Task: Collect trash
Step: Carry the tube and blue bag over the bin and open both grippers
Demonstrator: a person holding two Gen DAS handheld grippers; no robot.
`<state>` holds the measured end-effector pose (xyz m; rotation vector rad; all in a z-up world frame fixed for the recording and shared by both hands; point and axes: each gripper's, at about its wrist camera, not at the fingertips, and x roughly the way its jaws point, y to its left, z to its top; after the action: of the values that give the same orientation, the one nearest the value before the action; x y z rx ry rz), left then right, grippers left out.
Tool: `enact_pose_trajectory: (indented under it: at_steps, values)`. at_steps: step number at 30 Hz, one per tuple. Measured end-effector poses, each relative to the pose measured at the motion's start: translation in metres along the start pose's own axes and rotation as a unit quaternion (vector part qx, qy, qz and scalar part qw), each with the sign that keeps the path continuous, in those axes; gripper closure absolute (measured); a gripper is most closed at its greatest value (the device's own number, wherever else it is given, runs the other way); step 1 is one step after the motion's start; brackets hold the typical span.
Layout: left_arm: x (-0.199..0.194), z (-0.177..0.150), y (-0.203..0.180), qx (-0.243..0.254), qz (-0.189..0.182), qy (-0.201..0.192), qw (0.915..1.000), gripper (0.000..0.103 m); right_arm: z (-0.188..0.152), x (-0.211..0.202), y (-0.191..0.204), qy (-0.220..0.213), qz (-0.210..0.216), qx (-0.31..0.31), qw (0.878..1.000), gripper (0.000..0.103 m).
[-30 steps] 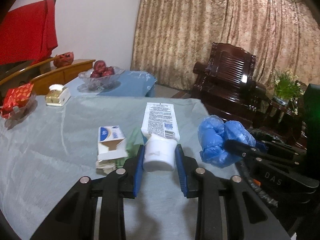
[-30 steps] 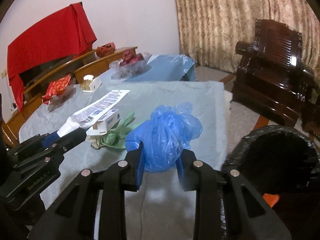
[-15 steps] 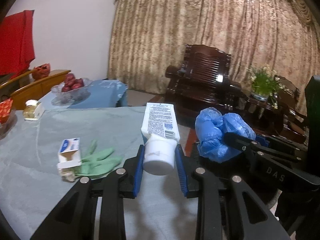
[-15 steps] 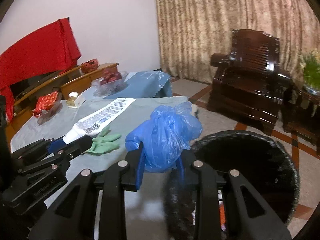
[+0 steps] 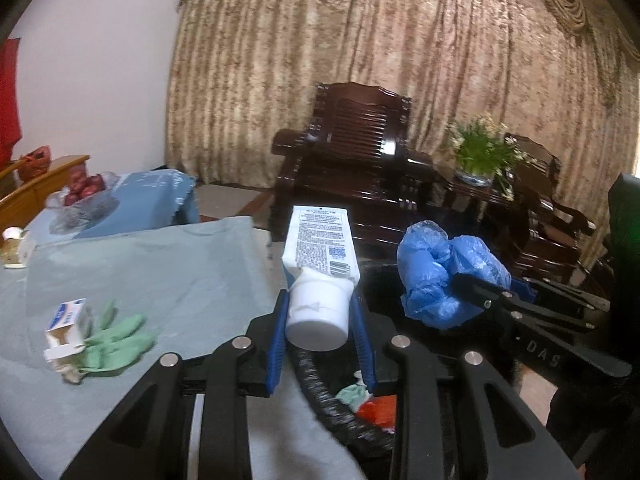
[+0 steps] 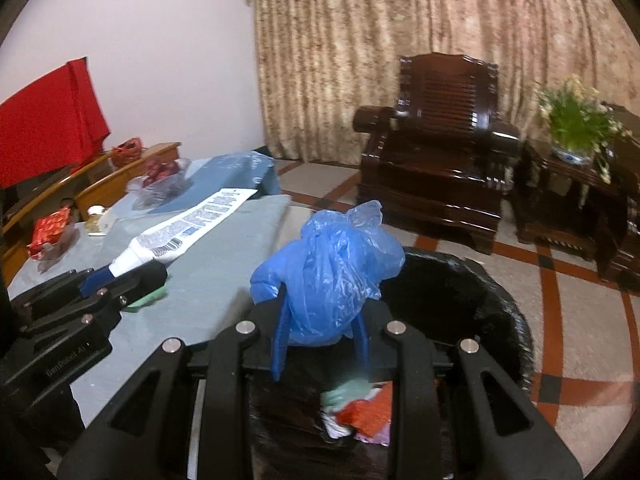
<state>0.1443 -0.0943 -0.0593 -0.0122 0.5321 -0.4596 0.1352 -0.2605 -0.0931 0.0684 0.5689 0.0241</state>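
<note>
My left gripper [image 5: 320, 312] is shut on the cap of a white squeeze tube [image 5: 318, 248] and holds it above the table's right edge, over the rim of a black-lined trash bin [image 5: 332, 408]. My right gripper [image 6: 320, 320] is shut on a crumpled blue plastic bag [image 6: 332, 276] and holds it over the bin [image 6: 500, 304], which has coloured trash inside. The bag also shows in the left wrist view [image 5: 436, 272]; the tube shows in the right wrist view [image 6: 192, 228]. A green glove [image 5: 116, 340] and a small opened box [image 5: 66, 330] lie on the table.
The table has a pale green cloth [image 5: 160, 264]. A glass fruit bowl [image 5: 80, 196], a small jar [image 5: 14, 244] and red packets [image 6: 50, 230] lie at its far side. A dark wooden armchair [image 6: 440, 160] and a plant stand [image 6: 576, 160] are beyond the bin.
Both grippers have swung right from over the table to over the trash bin, each still holding its item. The glove and box stayed on the table.
</note>
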Motion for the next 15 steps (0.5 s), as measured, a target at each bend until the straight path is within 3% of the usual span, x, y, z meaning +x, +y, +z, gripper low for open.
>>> enact_pose_trajectory:
  at_steps: [11,14,15]
  values:
    - [0.055,-0.001,-0.039,0.016,-0.038,0.038,0.9984,0.073,-0.025,0.02,-0.052,0.033,-0.059,0.027,0.997,0.074]
    - [0.069,-0.003,-0.046,0.024,-0.047,0.052,0.9972,0.072,-0.032,0.027,-0.064,0.046,-0.073,0.032,0.996,0.065]
    - [0.073,-0.004,-0.047,0.024,-0.05,0.058,0.9968,0.07,-0.035,0.03,-0.068,0.049,-0.079,0.035,0.995,0.057]
